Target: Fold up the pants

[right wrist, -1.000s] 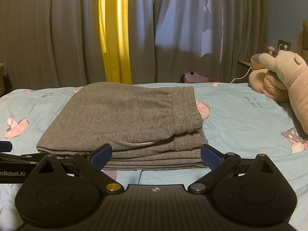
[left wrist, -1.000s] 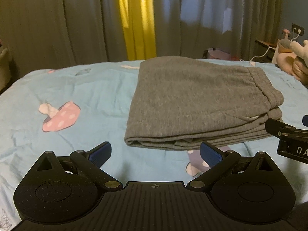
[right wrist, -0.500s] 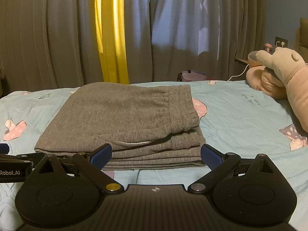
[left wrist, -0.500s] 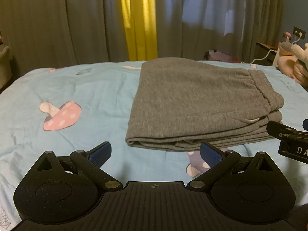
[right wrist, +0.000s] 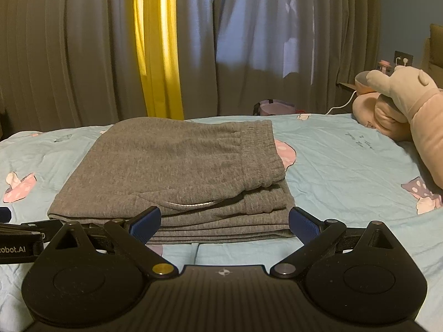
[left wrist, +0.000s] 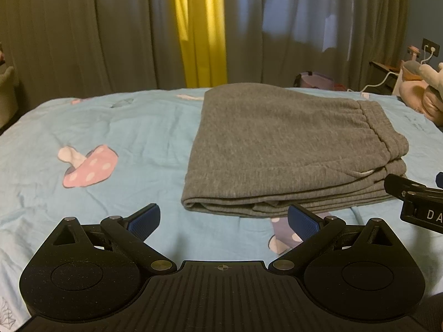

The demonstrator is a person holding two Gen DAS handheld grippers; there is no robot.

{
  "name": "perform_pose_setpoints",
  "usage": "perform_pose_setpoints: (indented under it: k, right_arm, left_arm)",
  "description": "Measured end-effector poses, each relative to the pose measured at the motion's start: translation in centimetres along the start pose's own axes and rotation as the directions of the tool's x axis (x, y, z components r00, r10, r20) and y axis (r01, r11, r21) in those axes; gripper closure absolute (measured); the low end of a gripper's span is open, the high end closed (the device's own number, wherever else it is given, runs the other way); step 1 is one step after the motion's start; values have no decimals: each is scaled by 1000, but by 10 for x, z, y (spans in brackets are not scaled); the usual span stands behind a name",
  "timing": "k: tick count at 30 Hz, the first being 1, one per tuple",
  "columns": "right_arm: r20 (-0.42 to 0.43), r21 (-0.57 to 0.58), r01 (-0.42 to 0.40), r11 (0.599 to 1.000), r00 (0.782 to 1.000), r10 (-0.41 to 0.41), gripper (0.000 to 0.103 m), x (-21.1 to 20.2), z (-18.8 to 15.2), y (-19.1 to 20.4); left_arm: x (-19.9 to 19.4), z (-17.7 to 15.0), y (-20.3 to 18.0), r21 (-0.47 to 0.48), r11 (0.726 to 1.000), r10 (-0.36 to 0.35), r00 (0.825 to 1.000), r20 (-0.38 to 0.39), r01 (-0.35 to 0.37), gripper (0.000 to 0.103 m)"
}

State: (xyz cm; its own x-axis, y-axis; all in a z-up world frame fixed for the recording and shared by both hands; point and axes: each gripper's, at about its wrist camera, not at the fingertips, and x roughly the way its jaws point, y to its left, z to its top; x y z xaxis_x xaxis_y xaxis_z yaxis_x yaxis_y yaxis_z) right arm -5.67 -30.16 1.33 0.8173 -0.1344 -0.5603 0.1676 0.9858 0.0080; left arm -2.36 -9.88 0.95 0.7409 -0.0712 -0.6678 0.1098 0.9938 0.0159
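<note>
Grey sweatpants (left wrist: 285,144) lie folded into a flat stack on the light blue bed sheet (left wrist: 124,127), waistband to the right. In the right wrist view the same pants (right wrist: 177,171) show several layered edges facing me. My left gripper (left wrist: 224,220) hangs open just in front of the stack's near left corner, nothing between its blue pads. My right gripper (right wrist: 224,222) is open too, level with the stack's near edge, holding nothing. Part of the right gripper's body (left wrist: 415,202) shows at the right edge of the left wrist view.
The sheet carries pink mushroom prints (left wrist: 88,166). A pink plush toy (right wrist: 401,110) lies at the right side of the bed. Grey and yellow curtains (right wrist: 157,47) hang behind. A wall socket with a white cable (right wrist: 402,58) is at the far right.
Both grippers have risen and pulled back slightly from the pants, so the stack sits a bit lower in each view. The pants have not moved.
</note>
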Motion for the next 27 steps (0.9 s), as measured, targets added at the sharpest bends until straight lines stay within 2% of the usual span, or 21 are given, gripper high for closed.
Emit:
perform_pose_setpoints:
  k: [27]
  right_arm:
    - [-7, 6, 9, 1000, 1000, -9, 4, 1, 0, -1]
  left_arm:
    - [-1, 0, 1, -2, 1000, 3, 1000, -3, -3, 1]
